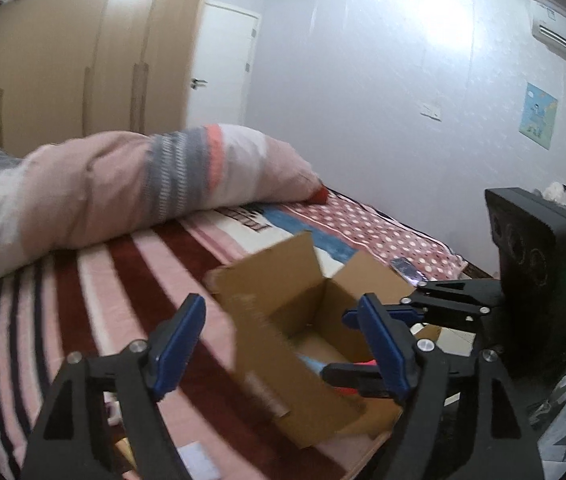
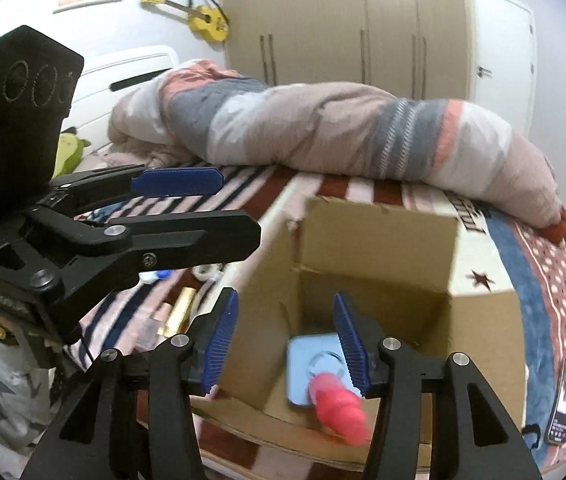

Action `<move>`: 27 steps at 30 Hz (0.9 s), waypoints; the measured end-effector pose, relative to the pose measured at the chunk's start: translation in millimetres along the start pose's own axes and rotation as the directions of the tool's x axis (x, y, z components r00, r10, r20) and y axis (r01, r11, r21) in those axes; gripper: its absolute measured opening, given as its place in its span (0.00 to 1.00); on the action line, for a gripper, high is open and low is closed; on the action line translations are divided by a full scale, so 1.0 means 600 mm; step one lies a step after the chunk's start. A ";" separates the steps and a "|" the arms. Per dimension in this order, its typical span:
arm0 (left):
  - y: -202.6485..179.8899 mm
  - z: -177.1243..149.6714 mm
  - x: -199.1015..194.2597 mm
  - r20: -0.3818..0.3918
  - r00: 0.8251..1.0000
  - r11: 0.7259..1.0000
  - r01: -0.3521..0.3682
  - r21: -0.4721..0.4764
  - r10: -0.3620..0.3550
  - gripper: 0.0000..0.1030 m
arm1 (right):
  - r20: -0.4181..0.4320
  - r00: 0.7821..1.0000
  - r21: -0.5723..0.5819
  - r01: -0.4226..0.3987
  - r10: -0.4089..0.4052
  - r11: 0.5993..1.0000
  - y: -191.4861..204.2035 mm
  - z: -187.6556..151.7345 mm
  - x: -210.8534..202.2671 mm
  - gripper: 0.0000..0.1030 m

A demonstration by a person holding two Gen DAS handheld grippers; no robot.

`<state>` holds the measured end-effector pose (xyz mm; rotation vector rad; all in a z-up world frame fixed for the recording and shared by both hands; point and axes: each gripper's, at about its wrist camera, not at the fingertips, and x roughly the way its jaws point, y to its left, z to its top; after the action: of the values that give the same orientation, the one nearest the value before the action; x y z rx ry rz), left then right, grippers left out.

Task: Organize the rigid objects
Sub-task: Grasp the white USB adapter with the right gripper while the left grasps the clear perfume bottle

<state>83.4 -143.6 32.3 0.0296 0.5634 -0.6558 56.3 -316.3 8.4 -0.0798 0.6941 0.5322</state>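
An open cardboard box (image 2: 375, 248) stands on the striped bed; it also shows in the left wrist view (image 1: 283, 320). Inside lie a light blue flat case (image 2: 307, 372) and a pink ribbed object (image 2: 339, 408). My right gripper (image 2: 287, 344) is open and empty, hovering over the box opening above these items. My left gripper (image 1: 283, 344) is open and empty to the left of the box; it shows in the right wrist view (image 2: 199, 208). The right gripper (image 1: 357, 344) shows in the left wrist view, over the box. Small items lie on the bed left of the box: a gold tube (image 2: 181, 312) and white bits (image 2: 207, 270).
A rolled duvet (image 2: 323, 128) lies across the bed behind the box. A phone (image 2: 565, 400) lies on the bed's right edge. A wardrobe (image 2: 343, 20) and a door stand behind. The bed's front edge is near the box.
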 end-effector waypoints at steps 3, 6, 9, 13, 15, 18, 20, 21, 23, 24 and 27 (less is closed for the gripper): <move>0.033 -0.016 -0.051 0.031 0.997 0.998 -0.066 -0.016 0.067 0.75 | 0.009 0.999 -0.044 -0.034 0.034 0.998 0.051 0.017 0.005 0.44; 0.073 -0.040 -0.097 0.045 0.989 0.990 -0.138 -0.043 0.140 0.76 | 0.002 0.997 -0.092 -0.079 0.079 0.993 0.106 0.031 0.021 0.46; 0.110 -0.073 -0.132 0.043 0.977 0.976 -0.205 -0.071 0.208 0.81 | -0.023 0.992 -0.120 -0.124 0.122 0.985 0.154 0.034 0.048 0.53; 0.161 -0.131 -0.152 -0.003 0.957 0.953 -0.288 -0.100 0.289 0.83 | -0.076 0.983 -0.145 -0.174 0.164 0.974 0.212 0.021 0.096 0.53; 0.182 -0.162 -0.148 -0.038 0.953 0.945 -0.304 -0.121 0.302 0.83 | -0.114 0.978 -0.141 -0.191 0.176 0.971 0.231 0.003 0.125 0.53; 0.203 -0.214 -0.131 -0.097 0.947 0.935 -0.318 -0.156 0.306 0.83 | -0.172 0.973 -0.119 -0.175 0.153 0.977 0.238 -0.033 0.172 0.54; 0.213 -0.250 -0.113 -0.135 0.948 0.930 -0.311 -0.193 0.289 0.83 | -0.203 0.973 -0.102 -0.132 0.109 0.986 0.233 -0.059 0.203 0.57; 0.217 -0.269 -0.102 -0.156 0.948 0.928 -0.306 -0.212 0.277 0.83 | -0.214 0.973 -0.093 -0.106 0.084 0.990 0.229 -0.069 0.217 0.60; 0.219 -0.301 -0.083 -0.192 0.948 0.925 -0.297 -0.237 0.255 0.83 | -0.232 0.973 -0.072 -0.031 0.013 0.997 0.215 -0.095 0.250 0.61; 0.217 -0.315 -0.073 -0.208 0.948 0.925 -0.289 -0.247 0.241 0.83 | -0.236 0.972 -0.067 -0.001 -0.015 0.998 0.208 -0.105 0.262 0.61; 0.207 -0.341 -0.047 -0.237 0.952 0.925 -0.259 -0.279 0.195 0.83 | -0.252 0.966 -0.062 0.040 -0.054 0.997 0.193 -0.124 0.288 0.61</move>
<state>38.2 12.3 -145.8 -0.1299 0.8445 -0.3326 66.5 -158.1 -146.0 -0.2197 0.9252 0.5007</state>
